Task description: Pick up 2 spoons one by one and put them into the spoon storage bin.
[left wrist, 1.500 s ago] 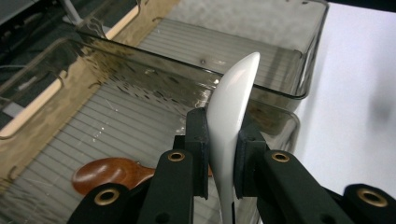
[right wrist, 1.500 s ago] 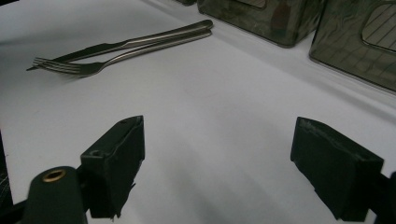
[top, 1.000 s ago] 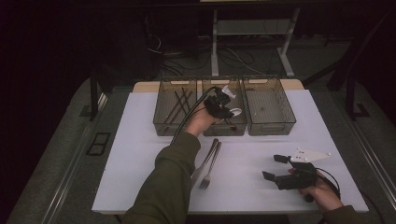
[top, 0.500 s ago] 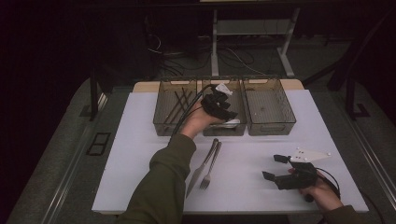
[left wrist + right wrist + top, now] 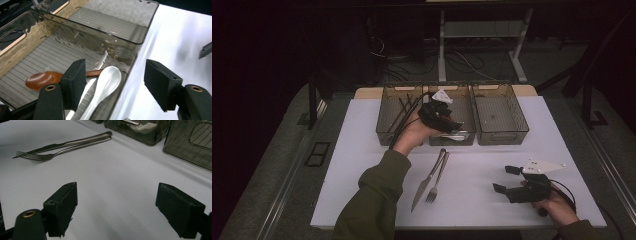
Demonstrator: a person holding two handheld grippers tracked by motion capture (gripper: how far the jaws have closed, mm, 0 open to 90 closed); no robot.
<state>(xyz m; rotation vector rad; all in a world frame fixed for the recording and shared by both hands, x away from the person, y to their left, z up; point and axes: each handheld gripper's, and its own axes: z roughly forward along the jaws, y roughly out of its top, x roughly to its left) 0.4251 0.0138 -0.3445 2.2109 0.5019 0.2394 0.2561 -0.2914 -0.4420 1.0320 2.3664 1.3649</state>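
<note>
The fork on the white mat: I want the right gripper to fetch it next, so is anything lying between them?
Nothing visible: bare mat separates the open right gripper from the fork; the knife lies just beyond it.

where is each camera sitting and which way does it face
High view: above the person's side of the table, looking forward and down; left sleeve, both hands, left gripper and right gripper show.
Left gripper view: rides the left gripper, looking into the middle bin at a white spoon and brown spoon; open jaws show.
Right gripper view: low over the table, facing the knife and fork; open jaws show.
Shared: knife and fork also appear in the high view.
</note>
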